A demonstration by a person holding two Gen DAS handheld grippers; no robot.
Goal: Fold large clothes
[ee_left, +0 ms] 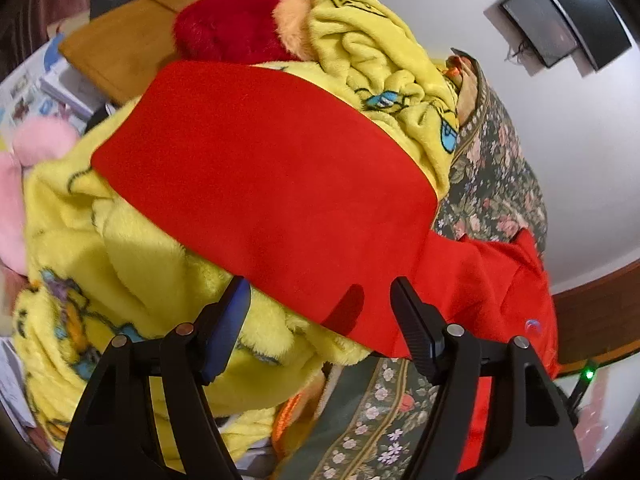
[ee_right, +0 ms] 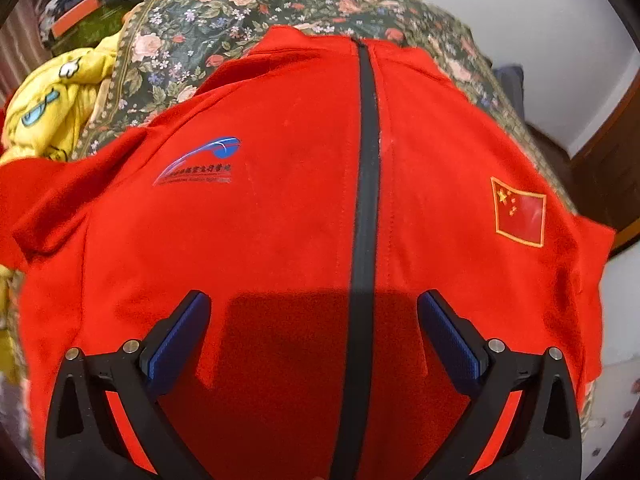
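Both grippers' fingers [ee_left: 236,312] stood open, empty, over red jacket [ee_right: 280,208]; best pinch sleeve [ee_left: 280,168] edge cleanly, avoiding yellow blanket [ee_left: 140,248].

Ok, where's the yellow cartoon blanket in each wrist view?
Left wrist: yellow cartoon blanket fills the left and upper centre, under a red jacket sleeve.
Right wrist: small patch at the left edge, beside the jacket.
Shared landmark: floral bedspread.

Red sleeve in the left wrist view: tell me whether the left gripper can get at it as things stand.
Probably yes. The left gripper stands open just short of the red sleeve, which lies flat on the yellow blanket with its near edge exposed and nothing between them.
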